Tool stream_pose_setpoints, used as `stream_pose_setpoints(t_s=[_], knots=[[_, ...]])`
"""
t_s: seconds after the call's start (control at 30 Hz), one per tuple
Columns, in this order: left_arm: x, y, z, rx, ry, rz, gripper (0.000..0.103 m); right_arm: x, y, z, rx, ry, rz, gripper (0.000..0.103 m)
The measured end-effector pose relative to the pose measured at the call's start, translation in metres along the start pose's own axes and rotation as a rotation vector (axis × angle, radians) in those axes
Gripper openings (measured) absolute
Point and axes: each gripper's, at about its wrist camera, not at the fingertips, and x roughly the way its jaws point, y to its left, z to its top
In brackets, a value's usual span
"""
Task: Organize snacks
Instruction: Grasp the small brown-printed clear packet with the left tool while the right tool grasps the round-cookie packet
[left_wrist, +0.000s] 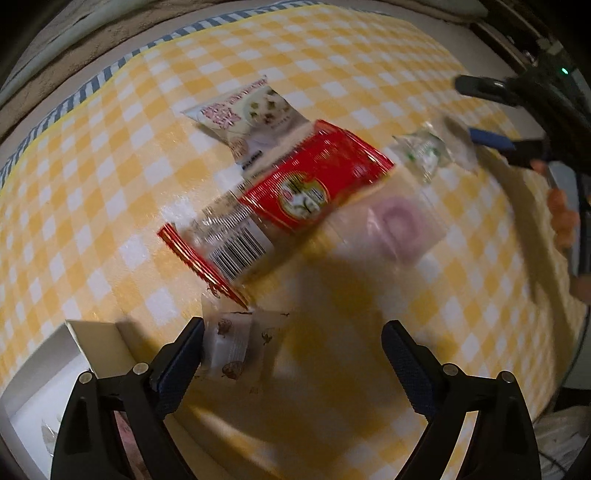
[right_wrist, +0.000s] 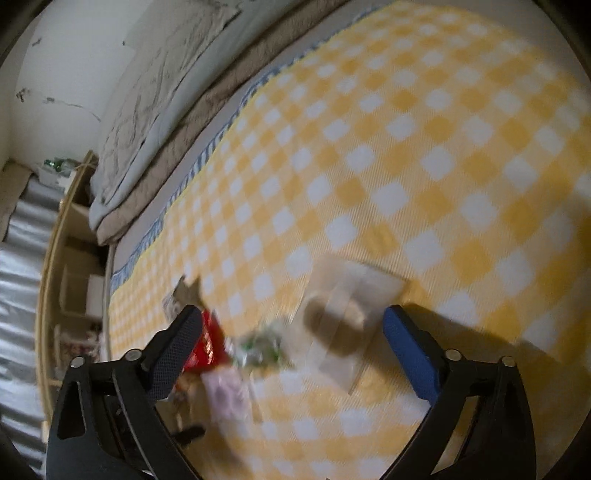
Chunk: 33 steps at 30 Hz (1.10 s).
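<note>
Several snack packets lie on a yellow checked cloth (left_wrist: 110, 177). A red packet (left_wrist: 317, 177) lies partly over a white cookie packet (left_wrist: 243, 114). To its right are a clear packet with a pink ring (left_wrist: 399, 225) and a green-and-white wrapper (left_wrist: 424, 151). My left gripper (left_wrist: 293, 328) points down and is open, and a small clear wrapped snack (left_wrist: 232, 347) lies by its left finger. My right gripper (right_wrist: 291, 317) is open, low over a clear packet with a brown piece (right_wrist: 343, 317). The green-and-white wrapper (right_wrist: 262, 347) and red packet (right_wrist: 207, 343) lie near its left finger.
An open white box (left_wrist: 40, 373) sits at the lower left of the left wrist view, beside my left gripper. Past the cloth's striped edge lie folded blankets (right_wrist: 155, 129), with a wooden shelf (right_wrist: 74, 280) beyond. The right gripper (left_wrist: 480, 114) shows at the upper right.
</note>
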Motion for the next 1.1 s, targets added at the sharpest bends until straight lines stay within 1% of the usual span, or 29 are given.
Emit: stream_pose_setpoints(t_s=[0.07,0.13,0.2,0.27,0.3,0.33,0.37,0.4,0.43,0.5,0.53,0.63,0.8,0.83,0.93,1.0,1.03,1.1], knots=[[-0.001,0.001,-0.004,-0.005,0.005,-0.018,0.09,0.003,0.002,0.003,0.0,-0.02,-0.031,0.082],[-0.003,0.001,-0.008,-0.007,0.012,-0.034,0.087,0.008,0.005,0.004,-0.006,-0.031,-0.077,0.07],[-0.006,0.002,-0.012,-0.011,0.023,-0.038,0.081,0.014,0.014,0.003,-0.037,-0.046,-0.145,0.067],[-0.01,0.003,-0.013,-0.017,0.028,-0.045,0.075,0.019,0.026,0.0,-0.111,-0.057,-0.229,0.067],[-0.012,0.002,-0.014,-0.016,0.028,-0.053,0.073,0.023,0.034,-0.002,-0.161,-0.055,-0.275,0.067],[-0.015,0.002,-0.016,-0.012,0.027,-0.061,0.067,0.025,0.037,-0.004,-0.2,-0.052,-0.308,0.067],[-0.018,0.002,-0.017,-0.011,0.031,-0.081,0.06,0.029,0.041,-0.006,-0.238,-0.048,-0.345,0.065],[-0.018,-0.001,-0.019,-0.006,0.041,-0.103,0.057,0.032,0.044,-0.008,-0.272,-0.045,-0.383,0.064],[-0.02,-0.003,-0.019,0.005,0.046,-0.101,0.056,0.034,0.047,-0.011,-0.304,-0.042,-0.423,0.064],[-0.018,-0.01,-0.02,0.037,0.065,-0.077,0.056,0.036,0.046,-0.015,-0.329,-0.039,-0.459,0.063],[-0.016,-0.012,-0.02,0.043,0.071,-0.07,0.056,0.037,0.045,-0.015,-0.339,-0.033,-0.469,0.062],[-0.014,-0.018,-0.018,0.055,0.084,-0.04,0.056,0.035,0.042,-0.02,-0.374,-0.021,-0.506,0.05],[-0.011,-0.023,-0.011,0.046,0.084,0.028,0.056,0.027,0.033,-0.026,-0.396,0.0,-0.496,0.046],[-0.007,-0.028,-0.01,0.044,0.085,0.042,0.055,0.026,0.032,-0.027,-0.398,0.002,-0.494,0.046],[-0.004,-0.035,-0.01,0.057,0.088,0.083,0.054,0.02,0.031,-0.028,-0.393,0.007,-0.492,0.044],[-0.004,-0.04,-0.009,0.052,0.08,0.094,0.043,0.012,0.026,-0.03,-0.382,0.007,-0.486,0.044],[-0.004,-0.041,-0.009,0.045,0.071,0.101,0.032,0.007,0.023,-0.031,-0.376,0.007,-0.484,0.044],[-0.006,-0.043,-0.008,0.023,0.054,0.126,0.032,0.0,0.02,-0.033,-0.369,0.004,-0.479,0.044]])
